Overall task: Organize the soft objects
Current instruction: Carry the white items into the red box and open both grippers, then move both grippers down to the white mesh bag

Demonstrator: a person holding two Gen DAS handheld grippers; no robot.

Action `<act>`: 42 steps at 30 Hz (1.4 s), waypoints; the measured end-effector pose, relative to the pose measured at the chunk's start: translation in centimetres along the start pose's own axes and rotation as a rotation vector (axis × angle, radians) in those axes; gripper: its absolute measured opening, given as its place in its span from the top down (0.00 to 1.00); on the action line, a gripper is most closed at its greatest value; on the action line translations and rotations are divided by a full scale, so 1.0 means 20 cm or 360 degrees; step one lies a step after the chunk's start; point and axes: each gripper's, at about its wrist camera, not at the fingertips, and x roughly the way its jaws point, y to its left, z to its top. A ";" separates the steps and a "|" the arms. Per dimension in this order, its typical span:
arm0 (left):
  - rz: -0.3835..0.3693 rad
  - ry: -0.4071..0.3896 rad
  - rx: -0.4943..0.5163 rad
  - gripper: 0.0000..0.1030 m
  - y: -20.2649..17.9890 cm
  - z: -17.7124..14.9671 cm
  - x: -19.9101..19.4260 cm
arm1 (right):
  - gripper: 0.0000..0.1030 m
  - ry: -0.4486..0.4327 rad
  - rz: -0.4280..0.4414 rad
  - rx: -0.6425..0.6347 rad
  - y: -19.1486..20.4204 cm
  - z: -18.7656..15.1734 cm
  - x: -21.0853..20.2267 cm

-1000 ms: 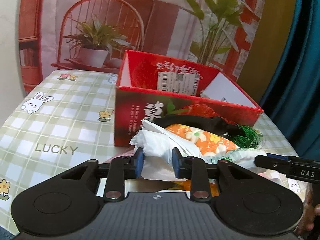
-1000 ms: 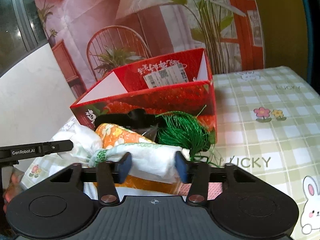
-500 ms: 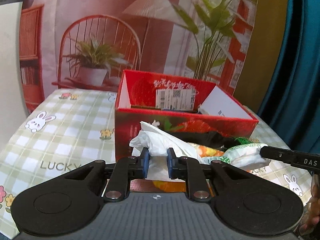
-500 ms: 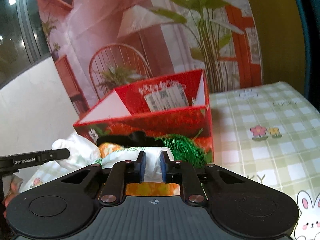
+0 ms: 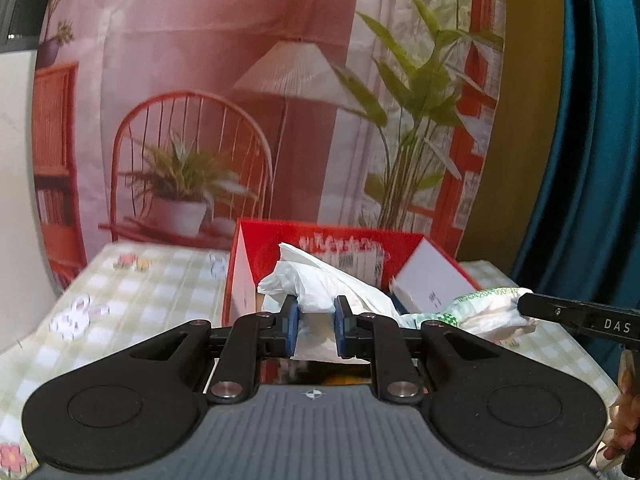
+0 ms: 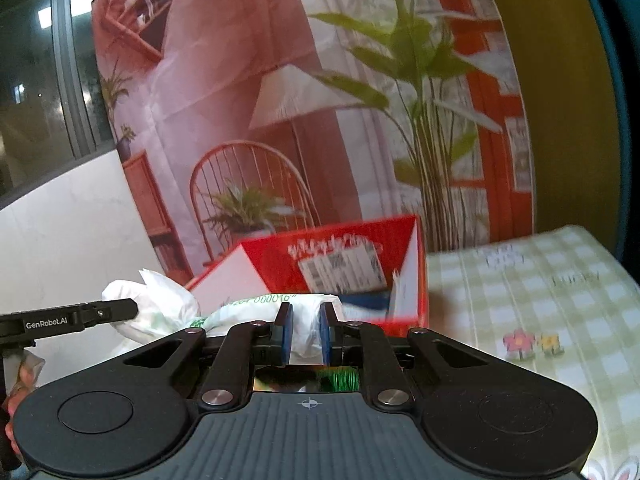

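Here the white plastic bag [image 5: 316,280] hangs between the two grippers, in front of the open red cardboard box [image 5: 400,240] and about level with its rim. The left gripper [image 5: 315,326] is clamped on one bunched end; the right gripper [image 6: 305,334] is clamped on the other end, where green print shows on the plastic. Judging by this, the pickup is done, and the bag has yet to go into the box. A green, stringy thing [image 6: 340,380] shows under the right gripper, possibly another soft item waiting its turn, though too little is visible to say. What already lies inside the box is blurred. The box stands on a tabletop [image 6: 540,320] covered with a green-and-white checked cloth printed with flowers and rabbits. Behind hangs a backdrop [image 5: 248,100] picturing a chair, a lamp and potted plants, with a teal curtain [image 5: 592,120] at the side.
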 end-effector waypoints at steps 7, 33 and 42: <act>0.0067 -0.0004 0.0035 0.81 -0.01 0.12 0.16 | 0.88 -0.0024 -0.0008 -0.0070 -0.01 0.15 0.17; 0.0081 0.0288 0.0126 0.51 0.01 0.07 0.32 | 0.68 0.0199 -0.0158 -0.0173 -0.02 0.03 0.41; -0.0051 0.0405 0.0024 0.45 0.01 -0.08 0.07 | 0.59 0.0225 -0.0045 -0.0153 0.05 -0.09 0.12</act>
